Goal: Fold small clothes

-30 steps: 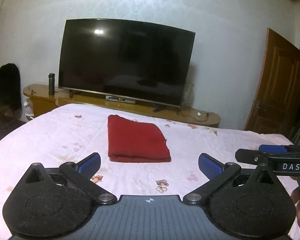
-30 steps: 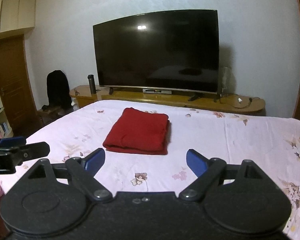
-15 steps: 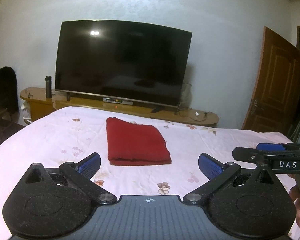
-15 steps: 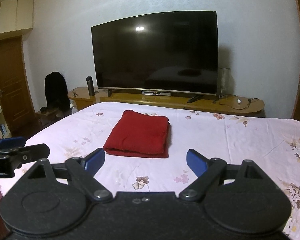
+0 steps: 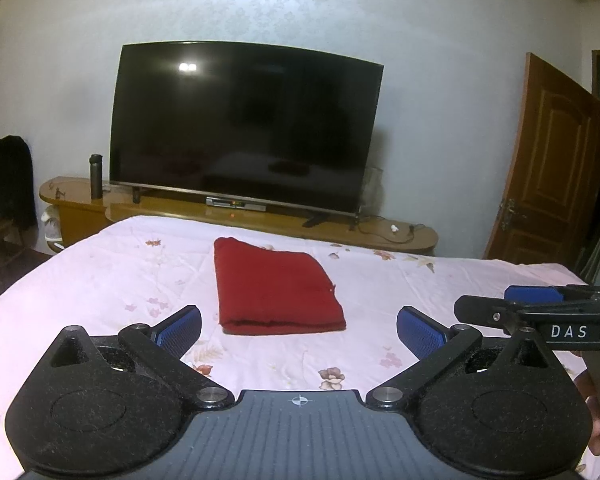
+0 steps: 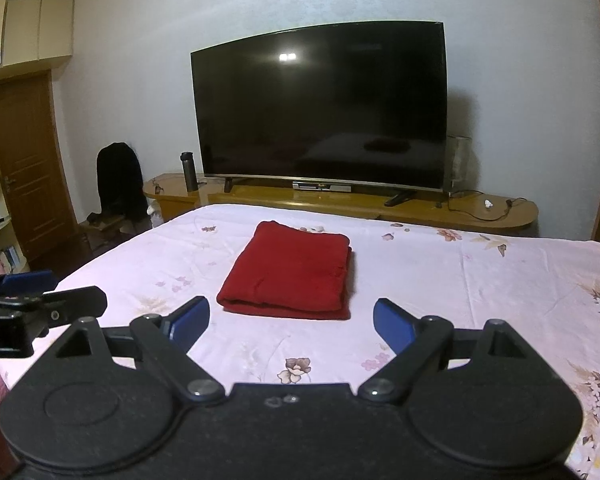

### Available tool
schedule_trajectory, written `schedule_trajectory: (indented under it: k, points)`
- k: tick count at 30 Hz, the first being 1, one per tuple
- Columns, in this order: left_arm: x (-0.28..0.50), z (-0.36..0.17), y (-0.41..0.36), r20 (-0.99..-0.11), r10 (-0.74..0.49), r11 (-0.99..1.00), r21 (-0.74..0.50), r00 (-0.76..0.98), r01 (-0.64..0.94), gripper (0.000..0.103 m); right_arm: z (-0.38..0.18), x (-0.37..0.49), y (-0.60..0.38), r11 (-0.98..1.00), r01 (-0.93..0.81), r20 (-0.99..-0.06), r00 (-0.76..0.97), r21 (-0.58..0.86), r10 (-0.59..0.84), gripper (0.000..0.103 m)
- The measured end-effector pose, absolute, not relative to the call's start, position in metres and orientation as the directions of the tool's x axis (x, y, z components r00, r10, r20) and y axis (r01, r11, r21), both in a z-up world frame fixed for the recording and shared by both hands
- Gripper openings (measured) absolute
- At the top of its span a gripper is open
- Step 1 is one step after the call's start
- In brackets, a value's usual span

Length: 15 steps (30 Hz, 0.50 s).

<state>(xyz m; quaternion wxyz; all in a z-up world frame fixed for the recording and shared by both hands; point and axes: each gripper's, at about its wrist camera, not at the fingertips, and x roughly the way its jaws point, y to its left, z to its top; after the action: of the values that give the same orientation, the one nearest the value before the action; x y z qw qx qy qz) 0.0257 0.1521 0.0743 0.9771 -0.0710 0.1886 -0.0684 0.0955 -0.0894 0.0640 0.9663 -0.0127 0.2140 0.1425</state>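
Floral bed [image 5: 100, 280] carries red garment [image 5: 276, 288] already folded into a neat rectangle; left hand-held gripper [image 5: 298, 326] and right hand-held gripper [image 6: 292, 320] hover short of garment, jaws apart, empty.

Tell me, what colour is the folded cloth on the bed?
Red. The folded cloth shows best in the right wrist view.

Folded cloth [image 5: 276, 288] lies mid-bed [image 5: 100, 280], beyond both tools; television [image 5: 244, 124] on surface [image 5: 380, 232] behind bed.
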Motion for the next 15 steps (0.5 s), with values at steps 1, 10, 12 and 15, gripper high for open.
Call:
schedule_trajectory:
  k: [1,10,12,15]
  points:
    - [0.0256,0.0744,0.152,-0.359,-0.16,0.981,-0.165,0.919,0.107,0.103,0.0641,0.0952,-0.0899,0.959,-0.28,-0.416,0.868,0.038,0.27,0.089]
    - [0.0245,0.0742,0.1518,-0.359,-0.16,0.981,-0.164,0.92,0.107,0.103,0.0647,0.093,-0.0919,0.958,-0.282,-0.418,0.867,0.039,0.273,0.089]
    - [0.0249,0.0741,0.152,-0.359,-0.162,0.98,-0.166,0.919,0.108,0.103,0.0645,0.0938,-0.0913,0.958,-0.283,-0.419,0.866,0.041,0.273,0.089]
    - [0.0251,0.0736,0.1513,-0.361,-0.163,0.98,-0.166,0.918,0.109,0.103,0.0646,0.0937,-0.0913,0.959,-0.282,-0.419,0.866,0.039,0.272,0.089]
